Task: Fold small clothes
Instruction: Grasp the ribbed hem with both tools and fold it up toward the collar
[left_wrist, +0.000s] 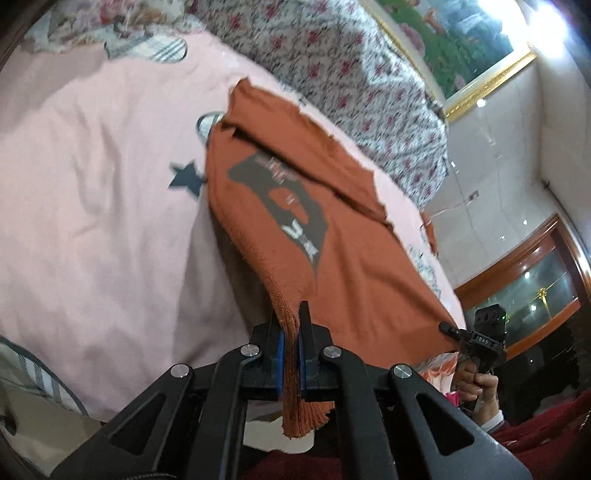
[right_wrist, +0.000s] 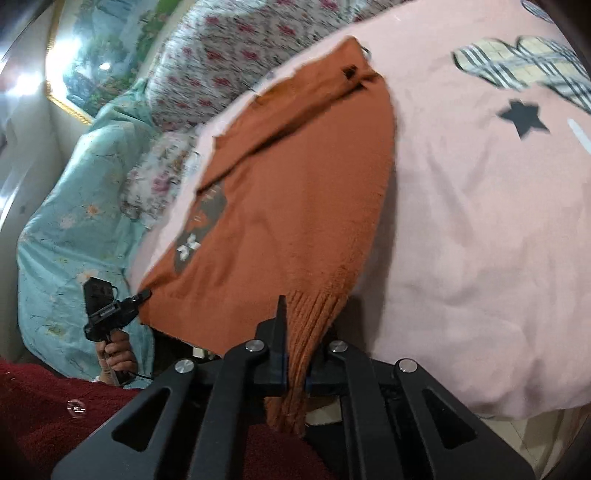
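Note:
An orange knit sweater (left_wrist: 325, 236) with a dark grey print lies stretched over a pink bedsheet (left_wrist: 92, 206). My left gripper (left_wrist: 291, 317) is shut on the ribbed hem at one bottom corner. My right gripper (right_wrist: 299, 314) is shut on the ribbed hem at the other bottom corner of the sweater (right_wrist: 295, 192). The hem is lifted off the bed at both corners; the far end with the neck rests on the sheet. The right gripper also shows in the left wrist view (left_wrist: 447, 326), and the left gripper in the right wrist view (right_wrist: 144, 295).
A floral quilt (left_wrist: 351, 74) is piled at the far side of the bed. A light blue floral blanket (right_wrist: 74, 221) lies beside it. The pink sheet (right_wrist: 480, 221) has star and plaid patches. A framed picture (left_wrist: 461, 44) hangs on the wall.

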